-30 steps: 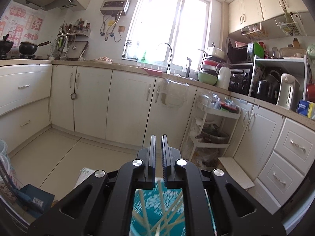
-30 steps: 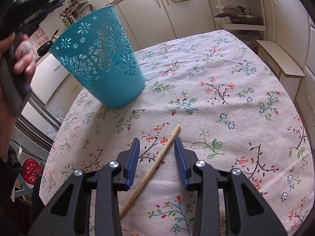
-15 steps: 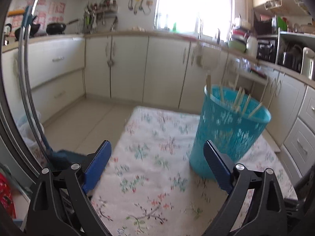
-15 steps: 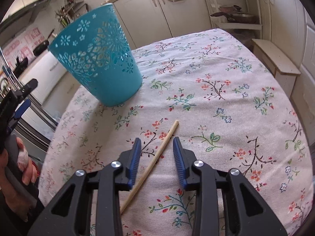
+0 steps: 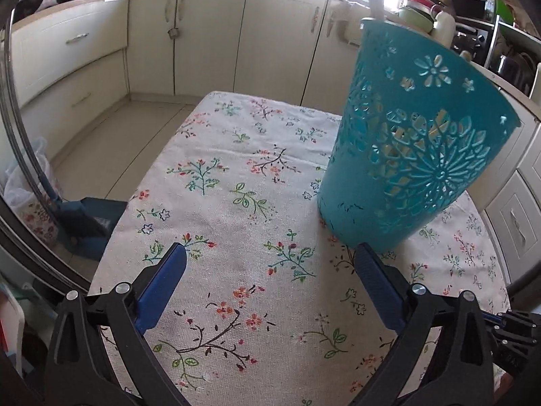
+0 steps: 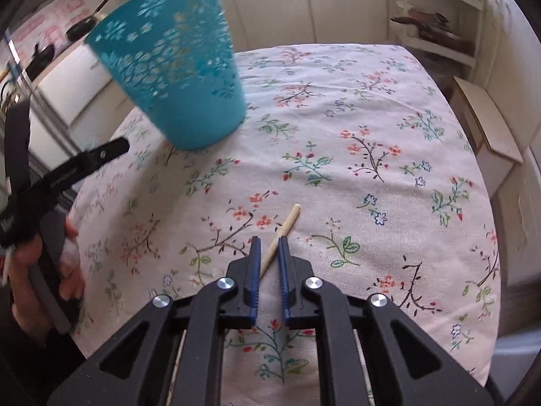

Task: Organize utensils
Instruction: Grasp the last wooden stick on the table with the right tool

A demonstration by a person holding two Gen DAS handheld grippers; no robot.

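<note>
A teal cut-out basket [image 5: 412, 155] stands on the floral tablecloth [image 5: 236, 203] and holds several wooden chopsticks, seen through its holes. It also shows in the right wrist view [image 6: 175, 77], at the far left. A single wooden chopstick [image 6: 285, 226] lies on the cloth. My right gripper [image 6: 268, 245] has closed around its near part; the tip sticks out ahead. My left gripper [image 5: 270, 260] is wide open and empty, low over the cloth just left of the basket's base.
Kitchen cabinets [image 5: 203, 34] and floor lie beyond the table's far edge. A white shelf rack [image 6: 436, 23] and a low stool [image 6: 487, 128] stand to the right of the table. The hand with the left gripper [image 6: 50, 203] is at the table's left edge.
My right gripper's jaws have closed from open onto the chopstick. My left gripper has opened and dropped from above the basket to the cloth beside it.
</note>
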